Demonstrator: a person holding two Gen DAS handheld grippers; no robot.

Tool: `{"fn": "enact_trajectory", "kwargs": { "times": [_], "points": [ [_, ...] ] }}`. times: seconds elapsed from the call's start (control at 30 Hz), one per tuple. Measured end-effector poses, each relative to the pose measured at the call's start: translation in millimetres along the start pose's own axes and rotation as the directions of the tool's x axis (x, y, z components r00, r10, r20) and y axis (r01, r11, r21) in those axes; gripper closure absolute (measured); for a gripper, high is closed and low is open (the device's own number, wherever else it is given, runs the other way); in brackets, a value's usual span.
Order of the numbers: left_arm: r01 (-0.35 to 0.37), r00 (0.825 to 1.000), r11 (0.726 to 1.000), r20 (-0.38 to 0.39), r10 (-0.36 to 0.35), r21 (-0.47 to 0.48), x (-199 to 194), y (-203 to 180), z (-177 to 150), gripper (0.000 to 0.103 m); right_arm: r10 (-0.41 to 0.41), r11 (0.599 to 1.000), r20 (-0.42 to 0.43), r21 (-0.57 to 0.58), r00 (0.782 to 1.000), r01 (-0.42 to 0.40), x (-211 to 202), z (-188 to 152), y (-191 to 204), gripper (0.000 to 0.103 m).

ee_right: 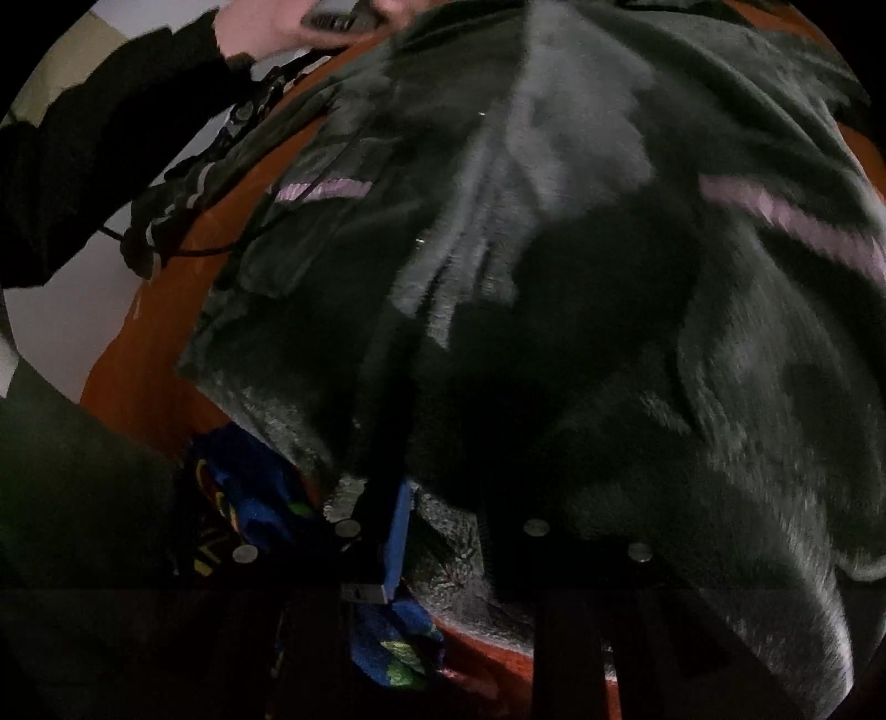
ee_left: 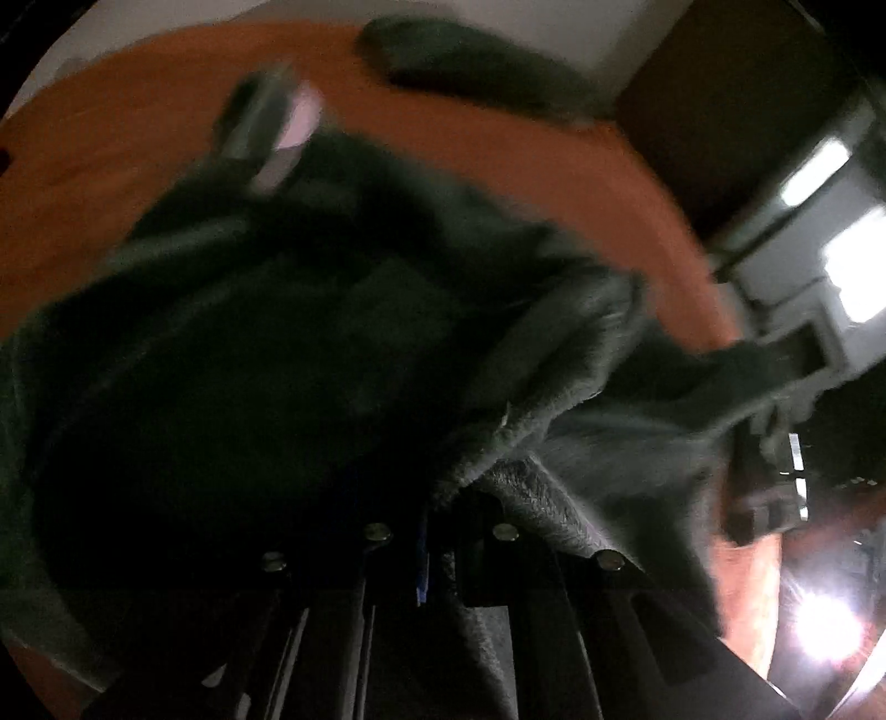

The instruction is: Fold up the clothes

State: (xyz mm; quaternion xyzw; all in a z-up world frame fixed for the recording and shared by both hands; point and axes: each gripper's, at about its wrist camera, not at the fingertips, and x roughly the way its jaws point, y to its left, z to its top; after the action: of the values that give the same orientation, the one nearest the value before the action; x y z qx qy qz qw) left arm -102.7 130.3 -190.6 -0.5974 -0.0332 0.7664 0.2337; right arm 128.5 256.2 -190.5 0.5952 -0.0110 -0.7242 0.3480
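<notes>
A dark fleece garment (ee_left: 288, 343) with pink stripes (ee_right: 786, 221) lies spread over the orange table (ee_left: 111, 138). In the left wrist view my left gripper (ee_left: 443, 531) points steeply down, its jaws together on a folded edge of the fleece (ee_left: 515, 454). In the right wrist view my right gripper (ee_right: 454, 526) is shut on the near hem of the same garment (ee_right: 554, 332), with a blue pad (ee_right: 398, 531) showing against the pile. A hand (ee_right: 266, 33) and a black sleeve (ee_right: 111, 138) carry the other gripper at the top left.
A second dark folded garment (ee_left: 470, 61) lies at the table's far edge. A blue cloth with green and yellow marks (ee_right: 249, 498) lies beside my right gripper. Bright windows (ee_left: 830, 166) and a glaring light (ee_left: 819, 626) are off to the right.
</notes>
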Motion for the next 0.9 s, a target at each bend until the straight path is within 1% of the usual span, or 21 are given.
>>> {"fn": "enact_trajectory", "kwargs": {
  "times": [0.03, 0.07, 0.13, 0.17, 0.2, 0.3, 0.33, 0.4, 0.43, 0.5, 0.53, 0.57, 0.6, 0.63, 0.67, 0.7, 0.73, 0.77, 0.8, 0.83, 0.9],
  "points": [
    [-0.013, 0.999, 1.0, -0.03, 0.012, -0.018, 8.9, 7.6, -1.2, 0.096, 0.003, 1.0, -0.003, 0.004, 1.0, -0.003, 0.5, -0.2, -0.4, 0.082],
    [-0.011, 0.999, 1.0, -0.038, 0.01, -0.027, 12.7, 11.1, -2.2, 0.094, 0.005, 1.0, -0.006, 0.008, 1.0, -0.005, 1.1, -0.4, -0.9, 0.082],
    [0.016, 0.999, 1.0, -0.031, -0.016, 0.001, 9.0, 6.0, -0.3, 0.091, 0.012, 1.0, -0.015, 0.009, 1.0, -0.012, 1.2, 0.0, -0.9, 0.082],
    [0.019, 0.999, 1.0, -0.036, -0.018, 0.019, 6.4, 2.3, 2.3, 0.086, 0.015, 1.0, -0.019, 0.009, 1.0, -0.015, 1.1, 0.3, -0.7, 0.082],
    [0.018, 0.999, 0.999, -0.041, -0.016, 0.037, 3.4, -1.4, 5.3, 0.08, 0.024, 1.0, -0.025, 0.013, 0.999, -0.024, 0.8, 0.9, -1.1, 0.079],
    [0.022, 1.0, 0.998, -0.011, -0.021, 0.066, -17.1, -7.4, 12.4, 0.074, 0.081, 0.995, -0.04, 0.054, 0.996, -0.079, -5.9, 3.4, -6.4, 0.065],
    [0.035, 0.999, 0.997, -0.001, -0.035, 0.073, -26.1, -8.8, 13.8, 0.073, 0.095, 0.993, -0.039, 0.069, 0.995, -0.092, -11.2, 3.9, -8.7, 0.059],
    [0.068, 0.997, 0.994, 0.017, -0.069, 0.086, -45.9, -10.5, 14.7, 0.064, 0.111, 0.989, -0.005, 0.103, 0.994, -0.11, -33.9, 2.3, -17.0, 0.056],
    [0.079, 0.996, 0.993, 0.027, -0.082, 0.093, -55.7, -10.8, 14.1, 0.063, 0.111, 0.986, 0.023, 0.126, 0.994, -0.113, -47.7, -0.2, -23.1, 0.056],
    [0.086, 0.995, 0.991, 0.044, -0.091, 0.106, -71.5, -9.6, 9.7, 0.056, 0.091, 0.978, 0.087, 0.181, 0.992, -0.106, -77.0, -7.6, -37.9, 0.056],
    [0.088, 0.994, 0.99, 0.053, -0.094, 0.112, -80.9, -9.3, 7.2, 0.055, 0.064, 0.973, 0.123, 0.213, 0.99, -0.09, -92.9, -13.2, -46.7, 0.056],
    [0.096, 0.993, 0.988, 0.058, -0.104, 0.121, -88.1, -8.4, 4.6, 0.052, 0.009, 0.965, 0.16, 0.257, 0.987, -0.05, -110.5, -22.6, -58.2, 0.055],
    [0.089, 0.994, 0.987, 0.055, -0.097, 0.136, -92.6, -5.7, 0.9, 0.047, -0.055, 0.954, 0.185, 0.301, 0.981, -0.004, -125.2, -32.9, -69.8, 0.052],
    [0.073, 0.996, 0.985, 0.048, -0.081, 0.154, -96.2, -2.1, -3.5, 0.046, -0.127, 0.935, 0.195, 0.351, 0.973, 0.052, -137.1, -45.0, -82.7, 0.05],
    [0.04, 0.998, 0.985, 0.048, -0.048, 0.169, -98.2, 3.3, -7.5, 0.044, -0.195, 0.908, 0.189, 0.406, 0.962, 0.104, -145.8, -57.6, -96.7, 0.049],
    [0.009, 0.998, 0.985, 0.054, -0.019, 0.173, -100.9, 12.9, -9.7, 0.044, -0.246, 0.878, 0.174, 0.456, 0.954, 0.143, -151.0, -68.6, -109.3, 0.049],
    [-0.01, 0.998, 0.987, 0.058, 0.0, 0.159, -100.7, 22.9, -9.2, 0.044, -0.269, 0.853, 0.159, 0.497, 0.95, 0.158, -152.9, -77.8, -119.7, 0.049],
    [-0.026, 0.998, 0.99, 0.061, 0.017, 0.136, -98.7, 32.3, -7.5, 0.044, -0.267, 0.833, 0.148, 0.532, 0.952, 0.151, -151.7, -85.3, -128.0, 0.049],
    [-0.017, 0.998, 0.995, 0.056, 0.012, 0.1, -98.3, 42.7, -6.6, 0.044, -0.265, 0.812, 0.137, 0.565, 0.955, 0.144, -150.6, -92.8, -136.3, 0.049],
    [0.003, 0.999, 0.998, 0.048, -0.006, 0.057, -98.5, 53.7, -6.1, 0.044, -0.262, 0.79, 0.126, 0.598, 0.957, 0.138, -149.4, -100.3, -144.6, 0.049],
    [0.043, 0.999, 0.999, 0.034, -0.042, -0.029, -99.1, 75.7, -5.0, 0.044, -0.204, 0.766, 0.131, 0.638, 0.97, 0.075, -139.9, -110.4, -150.4, 0.051]
  ]
}}
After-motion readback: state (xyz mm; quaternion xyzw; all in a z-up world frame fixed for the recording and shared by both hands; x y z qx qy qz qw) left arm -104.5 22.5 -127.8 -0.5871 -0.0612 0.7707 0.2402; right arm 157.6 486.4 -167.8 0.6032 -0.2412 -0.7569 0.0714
